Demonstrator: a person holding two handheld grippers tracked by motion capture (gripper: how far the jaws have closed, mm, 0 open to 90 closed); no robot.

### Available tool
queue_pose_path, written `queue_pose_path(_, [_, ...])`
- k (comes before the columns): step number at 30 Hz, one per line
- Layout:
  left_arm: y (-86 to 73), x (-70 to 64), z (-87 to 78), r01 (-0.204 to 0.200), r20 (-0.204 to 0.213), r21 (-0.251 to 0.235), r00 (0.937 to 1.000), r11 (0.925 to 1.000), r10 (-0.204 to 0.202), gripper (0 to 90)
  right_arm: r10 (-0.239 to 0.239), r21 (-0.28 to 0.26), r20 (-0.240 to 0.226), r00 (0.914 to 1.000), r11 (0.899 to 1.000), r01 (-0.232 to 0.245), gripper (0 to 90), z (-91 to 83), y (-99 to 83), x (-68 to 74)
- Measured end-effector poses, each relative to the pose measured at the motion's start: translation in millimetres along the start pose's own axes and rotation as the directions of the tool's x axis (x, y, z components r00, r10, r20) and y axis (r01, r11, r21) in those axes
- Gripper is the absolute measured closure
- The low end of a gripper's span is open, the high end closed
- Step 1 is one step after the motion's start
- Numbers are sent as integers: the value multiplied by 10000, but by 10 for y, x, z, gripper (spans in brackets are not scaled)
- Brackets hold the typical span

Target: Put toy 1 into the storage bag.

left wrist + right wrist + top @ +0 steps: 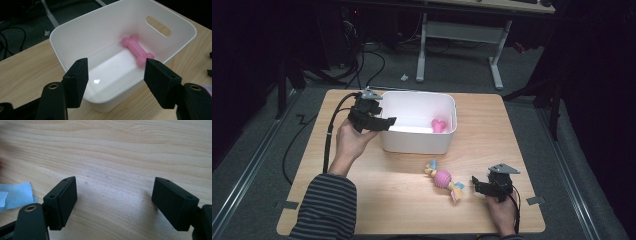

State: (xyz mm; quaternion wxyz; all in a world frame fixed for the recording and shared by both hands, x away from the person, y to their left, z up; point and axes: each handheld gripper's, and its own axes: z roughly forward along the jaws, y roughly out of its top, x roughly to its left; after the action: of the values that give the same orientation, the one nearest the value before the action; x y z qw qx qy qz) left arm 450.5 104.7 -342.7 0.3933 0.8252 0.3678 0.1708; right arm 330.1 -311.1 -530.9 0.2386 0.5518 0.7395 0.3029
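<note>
White bin [417,142] sits mid-table w/ pink bone toy [137,50] inside at its right end. Left gripper [379,122] hovers at bin's left rim, jaws apart (empty). Right gripper [476,186], jaws apart, rests near table's front-right corner, just beside rope toy [443,178].

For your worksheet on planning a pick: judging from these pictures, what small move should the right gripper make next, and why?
Probably slide the right gripper sideways onto the pink ball toy. Its jaws stand open and hold nothing, the toy lies on the table just beside them, and a pink bone already lies in the white bin, which suggests that the toy goes there too.
</note>
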Motion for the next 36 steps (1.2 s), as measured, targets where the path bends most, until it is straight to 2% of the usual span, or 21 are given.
queue_pose_path(16, [-230,-57,-297,25,-115,-522,9999,9986,-31,368,-2,-3,8,10000,10000,2,204,0,0,1])
queue_pose_path(20, [-271,-65,-339,54,-74,-598,10000,9982,-59,369,-2,-4,9,10000,10000,2,204,1,0,1])
queue_pose_path(26, [-350,-89,-404,4,-239,-673,9997,9977,-20,369,1,-3,10,10000,10000,-1,204,1,0,2])
queue_pose_path(36, [-534,-105,-483,170,-234,-784,9995,9968,-189,369,0,-3,10,10000,10000,0,204,1,0,3])
